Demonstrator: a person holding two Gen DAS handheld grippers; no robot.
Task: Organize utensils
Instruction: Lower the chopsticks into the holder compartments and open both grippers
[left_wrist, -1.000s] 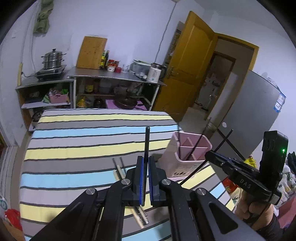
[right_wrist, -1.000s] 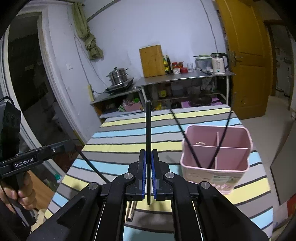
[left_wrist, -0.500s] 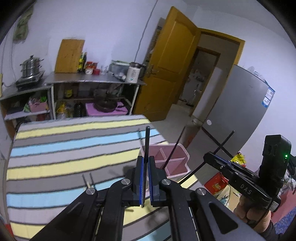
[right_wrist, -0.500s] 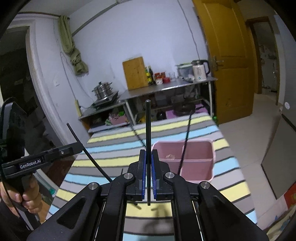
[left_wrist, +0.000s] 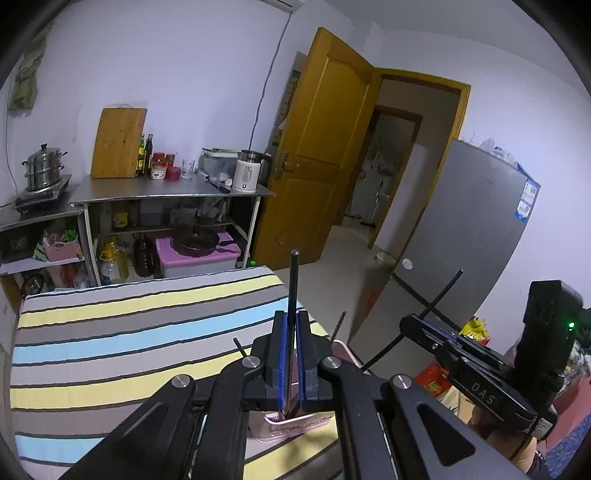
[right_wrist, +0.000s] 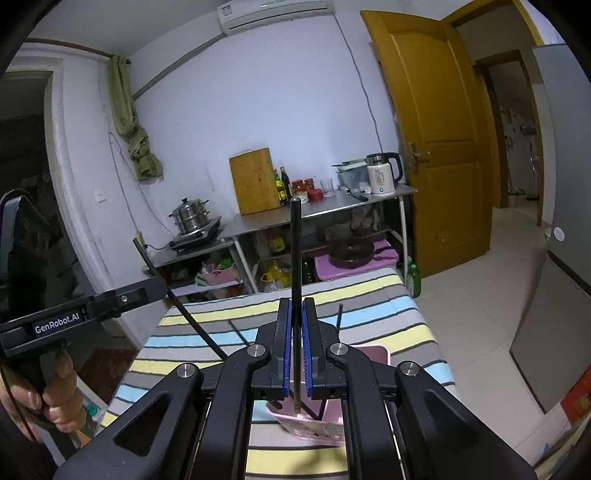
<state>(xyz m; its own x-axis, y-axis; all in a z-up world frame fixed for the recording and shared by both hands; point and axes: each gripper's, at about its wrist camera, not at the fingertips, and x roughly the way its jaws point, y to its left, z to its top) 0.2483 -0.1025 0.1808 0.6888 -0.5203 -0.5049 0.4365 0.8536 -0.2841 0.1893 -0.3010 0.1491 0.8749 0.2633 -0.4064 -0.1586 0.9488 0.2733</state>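
— Reading from the left: what does my left claw (left_wrist: 290, 354) have?
— It's clenched on a black chopstick (left_wrist: 292, 295), upright over the pink holder (left_wrist: 295, 430) on the striped tabletop (left_wrist: 110, 332).
— And my right claw (right_wrist: 295, 354)?
— Clamped on its own black chopstick (right_wrist: 295, 258), tip just above that holder (right_wrist: 314, 428).

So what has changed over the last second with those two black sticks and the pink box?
Both grippers tipped upward and came over the pink plastic utensil holder, which slid from ahead of them to beneath the jaws. The left gripper stays shut on its black chopstick; the right gripper stays shut on its black chopstick. Nothing was let go. The holder remains on the striped tablecloth.
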